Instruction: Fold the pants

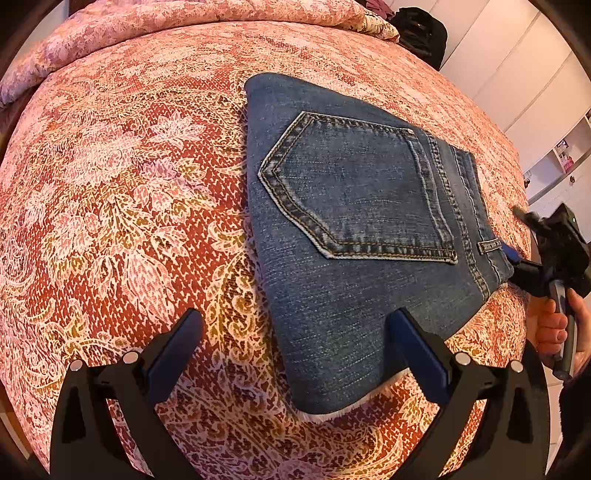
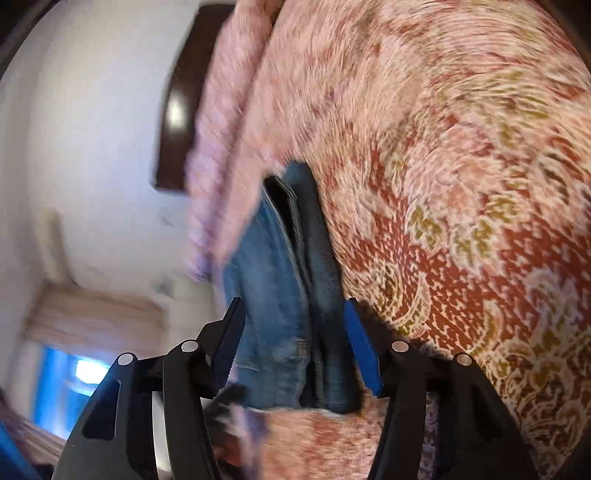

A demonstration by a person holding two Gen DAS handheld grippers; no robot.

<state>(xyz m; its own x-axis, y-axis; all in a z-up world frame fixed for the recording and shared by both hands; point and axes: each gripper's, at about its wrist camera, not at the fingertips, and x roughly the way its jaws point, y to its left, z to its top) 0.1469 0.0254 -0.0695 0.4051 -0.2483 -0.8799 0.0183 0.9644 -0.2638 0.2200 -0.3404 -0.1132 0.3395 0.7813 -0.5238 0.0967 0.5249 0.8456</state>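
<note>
Folded blue jeans (image 1: 354, 229) lie on the bed, back pocket up, in a compact stack. My left gripper (image 1: 295, 325) is open just above the near edge of the stack, one finger over the denim and one over the bedspread, holding nothing. My right gripper (image 1: 513, 258) is at the waistband corner in the left wrist view. In the blurred right wrist view the right gripper (image 2: 295, 321) has its jaws apart on either side of the layered edge of the jeans (image 2: 291, 295). They straddle the stack without pinching it.
A red, pink and gold patterned bedspread (image 1: 129, 206) covers the bed. A rolled pink blanket (image 1: 184, 22) lies at the far end. A dark bag (image 1: 417, 29) sits beyond the bed. White cupboards (image 1: 517, 74) stand on the right.
</note>
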